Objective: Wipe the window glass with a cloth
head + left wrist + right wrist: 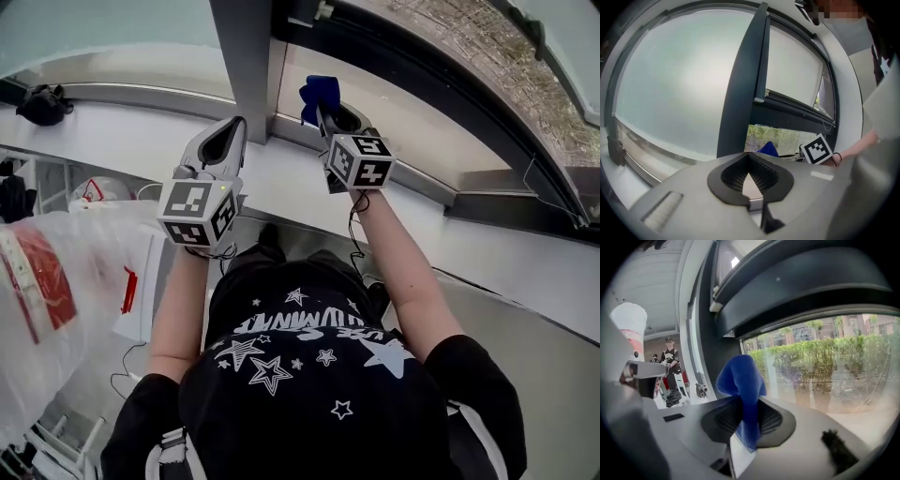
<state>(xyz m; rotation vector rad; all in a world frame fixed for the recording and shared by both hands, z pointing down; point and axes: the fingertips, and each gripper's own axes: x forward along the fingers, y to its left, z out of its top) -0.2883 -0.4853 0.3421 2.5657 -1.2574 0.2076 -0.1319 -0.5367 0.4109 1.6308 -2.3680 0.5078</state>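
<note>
Right claw [746, 416] is clamping the blue cloth [740, 378] near the window glass [825, 362]. Left claw [750, 164] is hanging closed and empty, beside the dark frame post [743, 93].

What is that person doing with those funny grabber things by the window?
A person stands at a window holding a gripper in each hand. The right gripper is pinching a blue cloth and holds it up by the window glass; whether it touches is unclear. The left gripper is shut and empty, beside the dark window frame.
</note>
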